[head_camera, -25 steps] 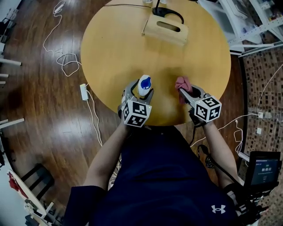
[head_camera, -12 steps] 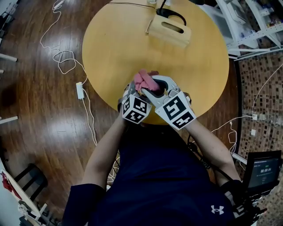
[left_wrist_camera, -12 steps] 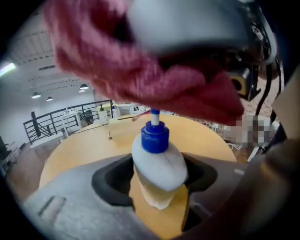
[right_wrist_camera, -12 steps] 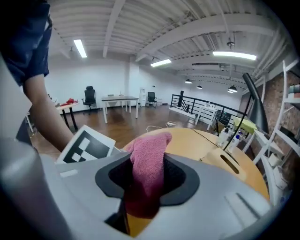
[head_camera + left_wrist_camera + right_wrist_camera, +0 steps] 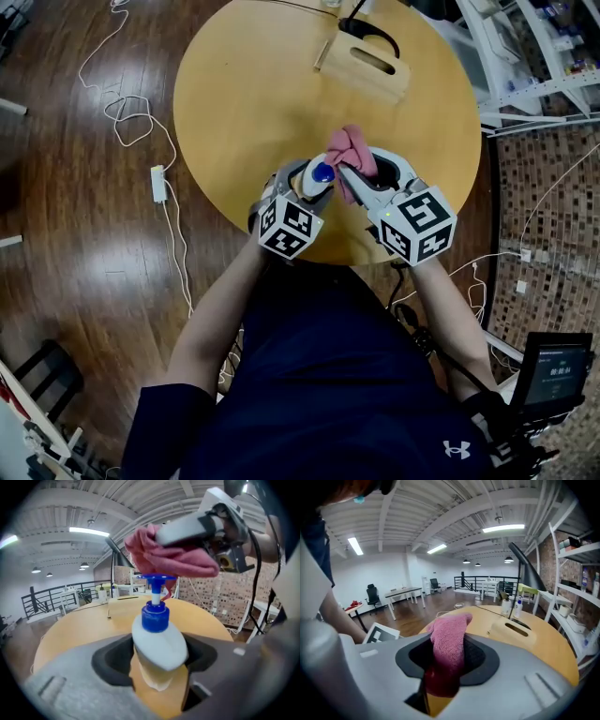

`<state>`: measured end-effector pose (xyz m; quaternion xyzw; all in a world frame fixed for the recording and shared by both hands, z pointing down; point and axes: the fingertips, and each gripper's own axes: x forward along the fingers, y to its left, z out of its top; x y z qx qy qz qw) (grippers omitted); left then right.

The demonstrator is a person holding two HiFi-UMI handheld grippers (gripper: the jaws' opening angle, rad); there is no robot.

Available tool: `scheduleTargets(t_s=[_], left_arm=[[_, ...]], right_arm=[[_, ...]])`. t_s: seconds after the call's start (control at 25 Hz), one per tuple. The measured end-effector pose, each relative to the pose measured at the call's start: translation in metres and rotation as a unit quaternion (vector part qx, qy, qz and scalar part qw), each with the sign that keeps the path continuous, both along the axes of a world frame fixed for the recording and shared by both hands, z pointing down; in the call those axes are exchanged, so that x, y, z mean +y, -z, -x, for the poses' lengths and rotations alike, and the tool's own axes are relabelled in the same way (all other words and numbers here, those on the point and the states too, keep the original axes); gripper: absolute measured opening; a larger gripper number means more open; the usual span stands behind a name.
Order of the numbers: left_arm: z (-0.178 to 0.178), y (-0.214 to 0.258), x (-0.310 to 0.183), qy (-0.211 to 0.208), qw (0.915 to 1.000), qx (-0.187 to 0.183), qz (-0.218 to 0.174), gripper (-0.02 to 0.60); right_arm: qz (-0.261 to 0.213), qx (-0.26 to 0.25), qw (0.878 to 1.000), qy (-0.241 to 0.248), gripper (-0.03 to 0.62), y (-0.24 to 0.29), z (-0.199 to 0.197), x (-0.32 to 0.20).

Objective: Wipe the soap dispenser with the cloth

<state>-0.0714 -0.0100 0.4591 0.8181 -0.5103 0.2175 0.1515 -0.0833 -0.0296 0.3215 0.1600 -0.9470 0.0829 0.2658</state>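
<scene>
Since a second ago the right tongs (image 5: 356, 178), clamped on the pink cloth (image 5: 349, 148), have swung across and up; the cloth now lies on the pump of the soap dispenser (image 5: 158, 639), gripped in the left tongs (image 5: 312, 185) above the round wooden bench (image 5: 253, 103). White cables (image 5: 122, 122) trail over dark floorboards (image 5: 75, 234).

Your right gripper (image 5: 447, 656): jaws clamped on pink cloth (image 5: 449, 639), cloth bunched, sticking up past pads. Round wooden table (image 5: 548, 653) beyond. Slotted wooden box (image 5: 516, 631) on it, far side. Two bottles (image 5: 518, 607) behind box, black lamp (image 5: 525, 571) rising over them. Shelves (image 5: 581, 597) at right edge. Your arm (image 5: 337, 616) at left edge.
</scene>
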Motion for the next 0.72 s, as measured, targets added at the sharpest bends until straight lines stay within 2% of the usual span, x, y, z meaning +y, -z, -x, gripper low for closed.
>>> scheduleTargets(t_s=[0.12,0.2,0.32,0.48,0.6,0.72], left_arm=[[-0.001,0.001,0.000,0.000,1.0000,0.002,-0.001,0.291],[-0.002,0.004,0.001,-0.001,1.0000,0.001,-0.001,0.293],[-0.003,0.008,0.002,-0.005,1.0000,0.001,-0.004,0.291],[-0.001,0.008,0.003,-0.003,1.0000,0.002,-0.007,0.291],[-0.003,0.006,0.004,-0.004,1.0000,0.003,-0.005,0.291],[-0.003,0.004,0.005,-0.006,1.0000,0.004,-0.004,0.292]], right_arm=[[-0.035,0.022,0.997,0.069,0.133,-0.002,0.025,0.035],[-0.051,0.045,0.994,0.086,0.133,-0.011,0.032,0.044],[-0.056,0.046,0.995,0.067,0.133,-0.016,0.024,0.033],[-0.017,0.036,0.999,0.008,0.133,-0.020,0.003,0.002],[-0.025,0.058,0.998,-0.028,0.133,-0.022,-0.017,-0.018],[-0.041,0.041,0.998,0.002,0.133,-0.005,-0.009,-0.004]])
